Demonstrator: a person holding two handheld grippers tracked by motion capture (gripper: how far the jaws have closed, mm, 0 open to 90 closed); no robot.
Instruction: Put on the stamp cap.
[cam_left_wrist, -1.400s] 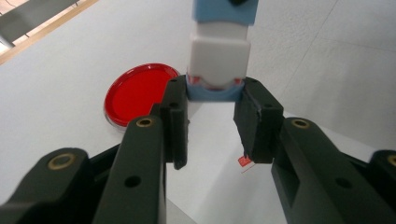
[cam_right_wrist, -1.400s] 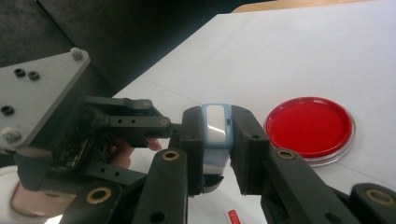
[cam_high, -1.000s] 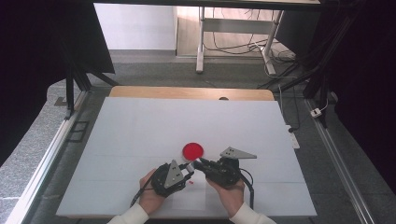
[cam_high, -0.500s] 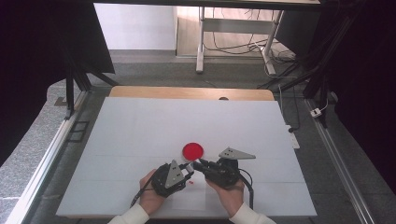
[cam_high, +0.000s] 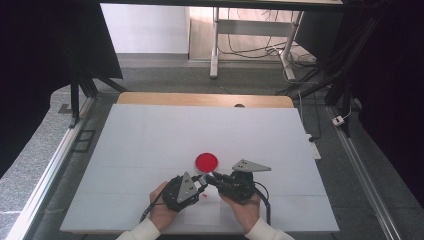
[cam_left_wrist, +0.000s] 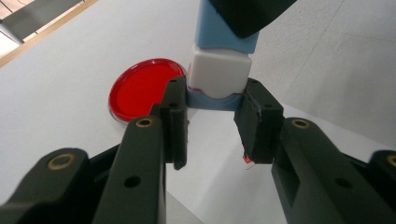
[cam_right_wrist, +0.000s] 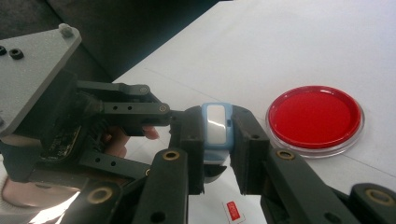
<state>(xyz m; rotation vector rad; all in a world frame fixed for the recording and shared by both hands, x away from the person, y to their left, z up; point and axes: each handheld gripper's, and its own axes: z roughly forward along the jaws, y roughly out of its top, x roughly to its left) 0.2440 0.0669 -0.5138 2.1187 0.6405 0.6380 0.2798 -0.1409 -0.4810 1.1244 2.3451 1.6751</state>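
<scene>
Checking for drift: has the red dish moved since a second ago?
No. The red dish sits at the same spot on the white table, just beyond both claws, as in the earlier high views.

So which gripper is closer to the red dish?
Left gripper, marginally: its tips sit just below the red dish. The right gripper is beside it, angled in from the right.

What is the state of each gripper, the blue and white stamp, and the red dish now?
Left gripper: shut on the stamp's lower end.
Right gripper: shut on the stamp's body.
Blue and white stamp: held in the air between both grippers.
Red dish: flat on the table, untouched.
</scene>
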